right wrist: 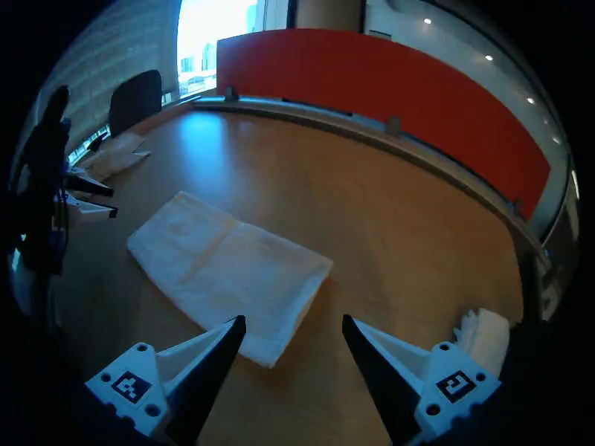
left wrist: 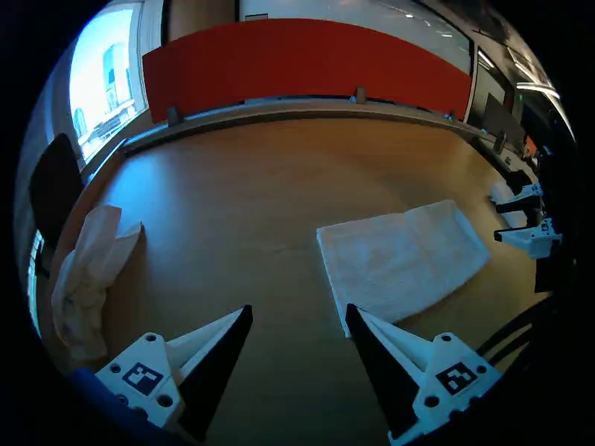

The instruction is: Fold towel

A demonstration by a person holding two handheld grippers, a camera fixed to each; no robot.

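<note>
a: which step were you at?
b: towel lay flat on the surface, seemingly part-folded. your left gripper and right gripper hung wide open, empty. next, likely: pinch an edge, fold across.

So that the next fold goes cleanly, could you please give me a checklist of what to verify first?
1. Left gripper open, holding nothing: ok.
2. Right gripper open, holding nothing: ok.
3. White towel flat on the wooden table: ok.
4. Towel's layers aligned edge to edge: cannot tell.
5. Crumpled cloth pile apart from the towel: ok.
</note>
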